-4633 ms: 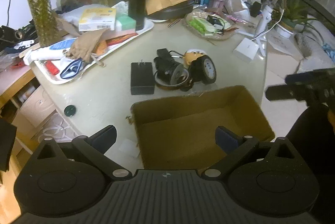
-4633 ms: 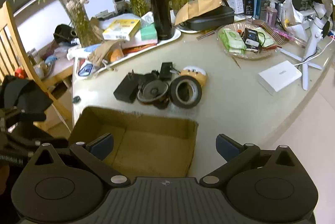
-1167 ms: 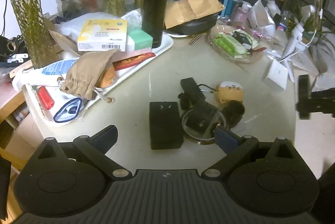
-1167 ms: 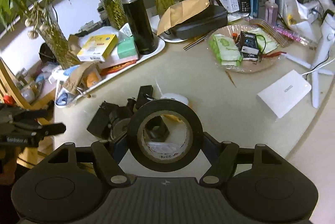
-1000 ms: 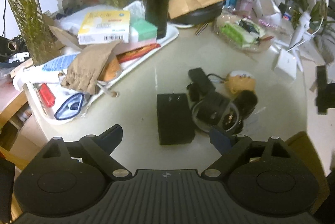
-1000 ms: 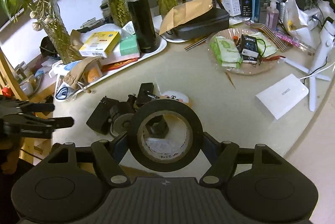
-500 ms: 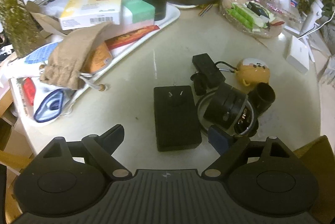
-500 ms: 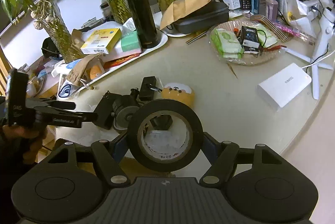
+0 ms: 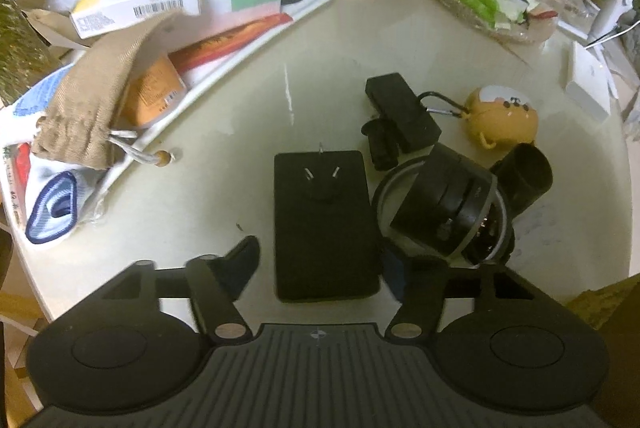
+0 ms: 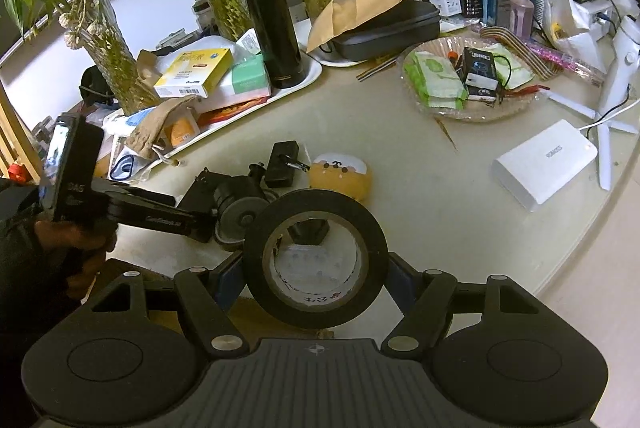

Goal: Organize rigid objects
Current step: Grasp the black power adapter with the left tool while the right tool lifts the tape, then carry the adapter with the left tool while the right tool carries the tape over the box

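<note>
Your cardboard box [image 9: 600, 302] is cut off at the frame edge. Your right gripper [image 10: 316, 278] stays clamped on the tape roll [image 10: 316, 260], above the table. Your left gripper [image 9: 320, 264] has dropped lower; its jaws have just been closing around the black adapter [image 9: 324, 224] on the table [image 9: 224, 99], contact unclear.

The plug block [image 9: 326, 224] is black, and so is the tape roll [image 10: 316, 260]. The little round toy [image 9: 502, 117] is yellow with a white top. The table [image 9: 256, 115] is pale cream.
</note>
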Demonstrator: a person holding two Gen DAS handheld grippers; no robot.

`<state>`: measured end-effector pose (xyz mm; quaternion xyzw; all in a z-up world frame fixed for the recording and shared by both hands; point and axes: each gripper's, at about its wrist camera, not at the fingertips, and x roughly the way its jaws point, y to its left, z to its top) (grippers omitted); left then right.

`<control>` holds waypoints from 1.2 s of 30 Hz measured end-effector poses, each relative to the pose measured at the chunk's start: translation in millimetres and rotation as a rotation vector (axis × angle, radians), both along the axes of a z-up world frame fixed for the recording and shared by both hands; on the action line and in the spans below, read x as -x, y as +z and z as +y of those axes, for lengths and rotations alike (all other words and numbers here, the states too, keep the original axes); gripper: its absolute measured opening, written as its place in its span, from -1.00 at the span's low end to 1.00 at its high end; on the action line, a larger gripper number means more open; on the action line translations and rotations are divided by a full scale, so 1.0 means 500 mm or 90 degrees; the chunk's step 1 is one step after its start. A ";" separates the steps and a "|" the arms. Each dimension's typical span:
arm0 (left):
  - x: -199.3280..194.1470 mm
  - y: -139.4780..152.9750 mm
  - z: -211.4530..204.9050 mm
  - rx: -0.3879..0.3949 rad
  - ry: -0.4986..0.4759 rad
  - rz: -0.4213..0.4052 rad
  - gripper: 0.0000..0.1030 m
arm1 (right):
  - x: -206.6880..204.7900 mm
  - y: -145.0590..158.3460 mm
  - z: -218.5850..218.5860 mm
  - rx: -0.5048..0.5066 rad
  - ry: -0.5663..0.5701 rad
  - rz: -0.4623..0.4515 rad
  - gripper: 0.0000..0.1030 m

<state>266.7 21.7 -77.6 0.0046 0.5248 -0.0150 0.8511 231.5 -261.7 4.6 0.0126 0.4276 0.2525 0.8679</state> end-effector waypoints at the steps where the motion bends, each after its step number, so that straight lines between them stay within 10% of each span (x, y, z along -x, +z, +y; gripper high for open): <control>1: -0.001 -0.001 0.001 0.003 0.003 0.002 0.05 | 0.000 0.000 0.000 -0.001 0.001 0.002 0.46; 36: 0.179 0.183 0.006 0.028 -0.017 -0.115 0.04 | 0.047 0.020 0.067 0.062 0.042 0.008 0.46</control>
